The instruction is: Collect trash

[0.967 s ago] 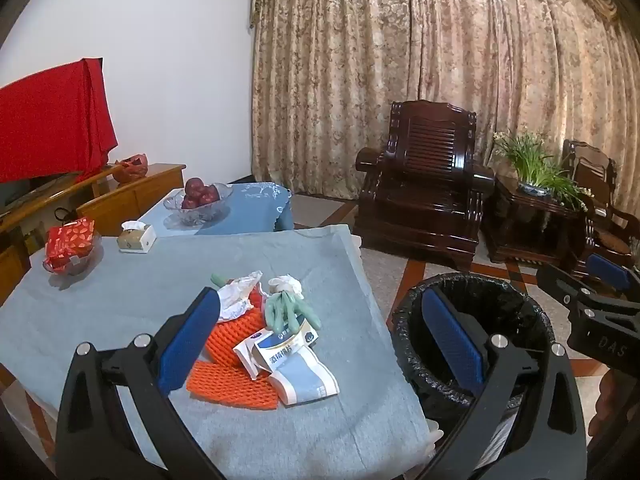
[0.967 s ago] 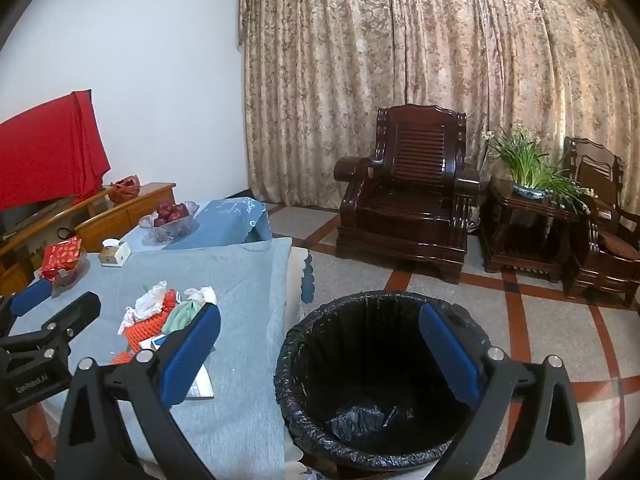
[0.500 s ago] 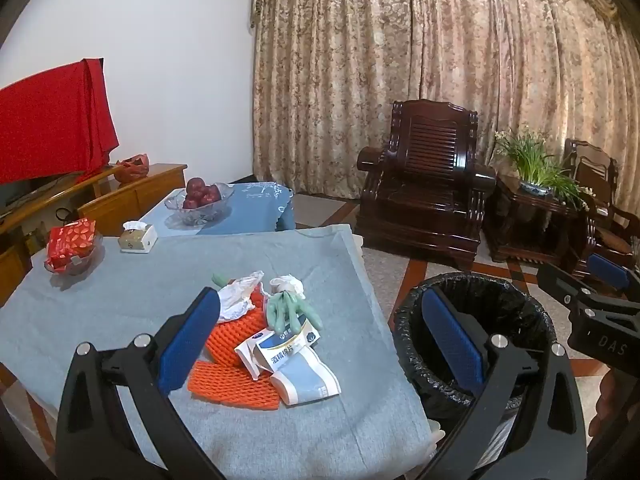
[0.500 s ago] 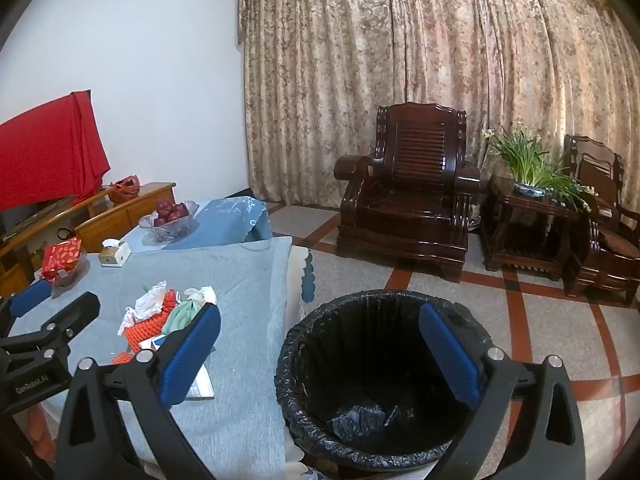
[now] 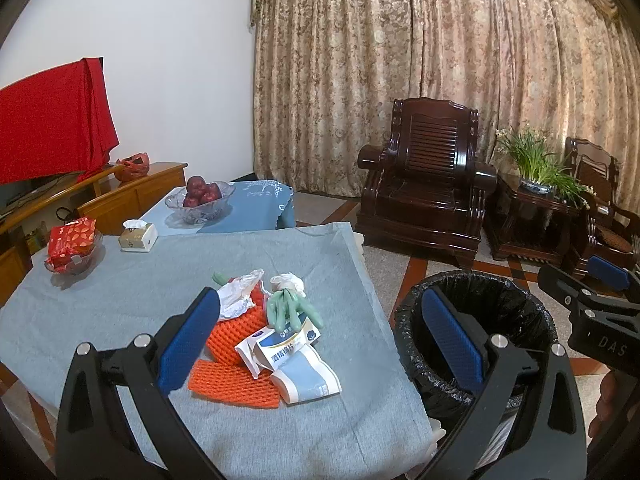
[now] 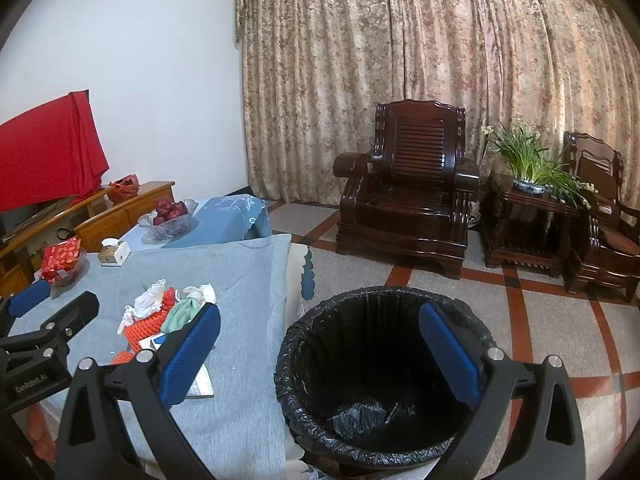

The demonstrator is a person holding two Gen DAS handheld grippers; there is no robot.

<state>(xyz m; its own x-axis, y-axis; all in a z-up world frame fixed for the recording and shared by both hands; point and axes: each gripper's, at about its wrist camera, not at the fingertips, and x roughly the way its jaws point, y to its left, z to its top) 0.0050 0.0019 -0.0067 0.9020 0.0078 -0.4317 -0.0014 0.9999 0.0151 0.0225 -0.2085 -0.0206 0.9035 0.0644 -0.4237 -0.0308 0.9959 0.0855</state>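
Both grippers hang in the air w/ nothing in them. The left gripper (image 5: pixel 320 334) has its jaws spread wide, above the near edge of the table (image 5: pixel 100 304). The right gripper (image 6: pixel 320 354) is spread wide too, over the bin (image 6: pixel 380 364), which stands on the floor just beside the table's right edge.

The trash is one pile on the grey cloth: orange foam net (image 5: pixel 234 376), a crumpled white wrapper (image 5: pixel 240 292), a green glove (image 5: pixel 290 310), a small printed box (image 5: pixel 282 344) and a curled paper strip (image 5: pixel 306 376). They overlap each other. The bin looks almost empty, so I judge that collecting is not yet started.

To do this step well, I think the left gripper should go down on one piece at the pile's edge, e.g. the paper strip or the foam net, not the middle. Light things like these slip easily, so close the jaws fully on a fold, lift straight up, then carry across to the bin. The fruit bowl (image 5: pixel 202 202) and tissue box (image 5: pixel 138 236) are well apart from the pile, no risk there.

Vs. the earlier frames almost nothing differs: the pile lies the same, both grippers stay spread, only the views drift a very little.
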